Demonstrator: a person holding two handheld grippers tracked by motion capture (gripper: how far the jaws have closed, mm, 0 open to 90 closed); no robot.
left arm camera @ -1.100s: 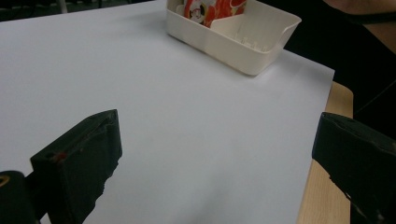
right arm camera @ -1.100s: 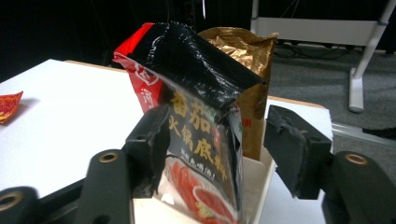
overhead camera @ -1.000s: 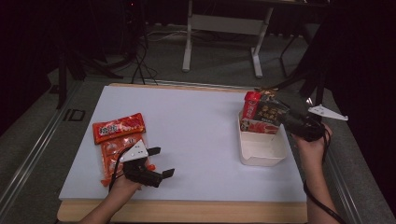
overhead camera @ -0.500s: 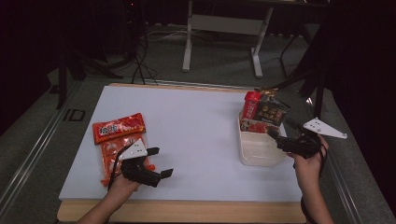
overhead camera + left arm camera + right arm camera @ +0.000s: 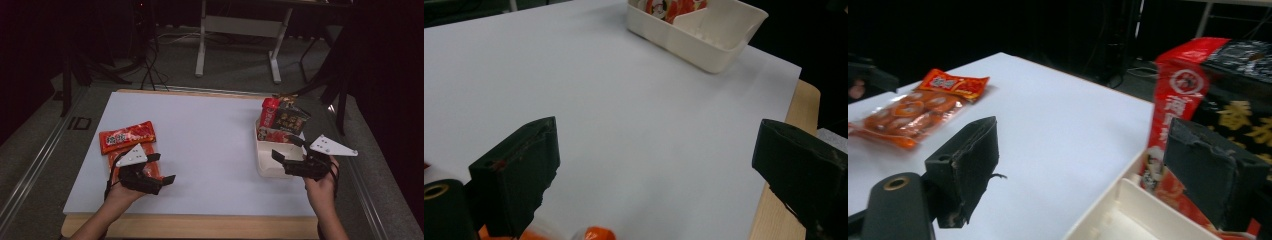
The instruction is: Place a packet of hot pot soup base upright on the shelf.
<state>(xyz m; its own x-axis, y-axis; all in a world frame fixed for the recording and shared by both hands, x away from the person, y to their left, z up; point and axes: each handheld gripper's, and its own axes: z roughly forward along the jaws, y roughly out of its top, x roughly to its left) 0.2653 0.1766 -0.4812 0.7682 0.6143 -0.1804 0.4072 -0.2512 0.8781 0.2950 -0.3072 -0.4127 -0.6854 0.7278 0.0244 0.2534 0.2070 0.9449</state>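
Cream plastic divided tray (image 5: 270,167): red snack packet (image 5: 268,112) and black snack packet (image 5: 291,120) upright in far compartment.
My right hand-held gripper (image 5: 286,149): jaws just opened, released, over the tray.
My left hand-held gripper (image 5: 162,168): released.

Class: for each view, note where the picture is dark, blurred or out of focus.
High view: white table sheet brightly lit, room behind nearly black. Left gripper view: orange snack packet at the bottom edge blurred. Right gripper view: red snack bag soft, background black.
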